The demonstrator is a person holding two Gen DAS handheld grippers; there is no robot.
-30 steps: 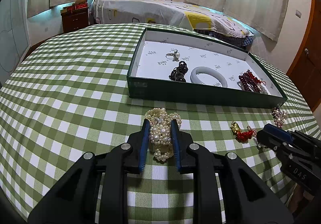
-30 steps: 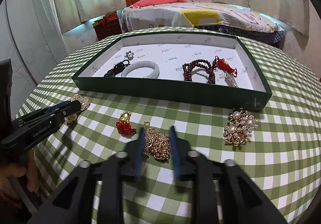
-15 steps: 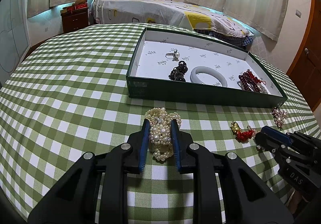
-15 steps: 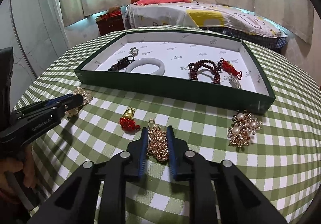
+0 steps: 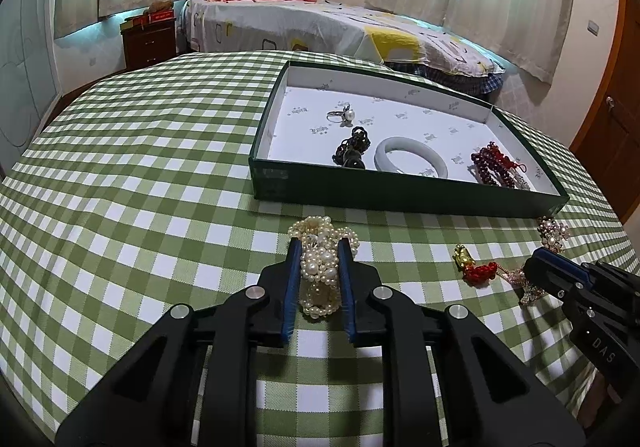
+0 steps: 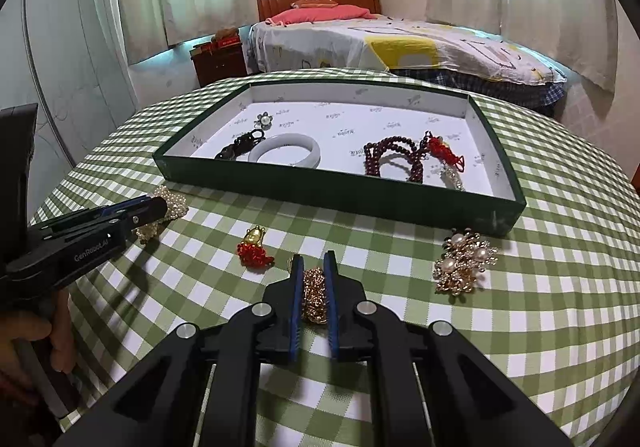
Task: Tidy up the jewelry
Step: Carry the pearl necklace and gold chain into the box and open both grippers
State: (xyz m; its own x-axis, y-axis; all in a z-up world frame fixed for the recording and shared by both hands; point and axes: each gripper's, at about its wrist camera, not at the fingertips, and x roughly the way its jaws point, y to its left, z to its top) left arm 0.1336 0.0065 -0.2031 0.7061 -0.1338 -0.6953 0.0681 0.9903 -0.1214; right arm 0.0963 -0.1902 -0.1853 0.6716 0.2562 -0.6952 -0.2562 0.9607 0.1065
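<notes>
The left gripper [image 5: 320, 247] is clamped on the pearls [image 5: 322, 263]: the bunch sits between its blue pads, spilling past the tips toward 12 o'clock and trailing back toward 6, resting on the checked cloth [image 5: 140, 187] just in front of the tray [image 5: 400, 195]. The right gripper [image 6: 313, 261] is closed tight on the gold chain [image 6: 313, 297], which lies heaped between the pads, mostly behind the tips. From the chain, a red charm [image 6: 254, 251] lies at 10 o'clock, and a pearl brooch [image 6: 464, 261] lies at 3 o'clock. Both are loose on the cloth.
</notes>
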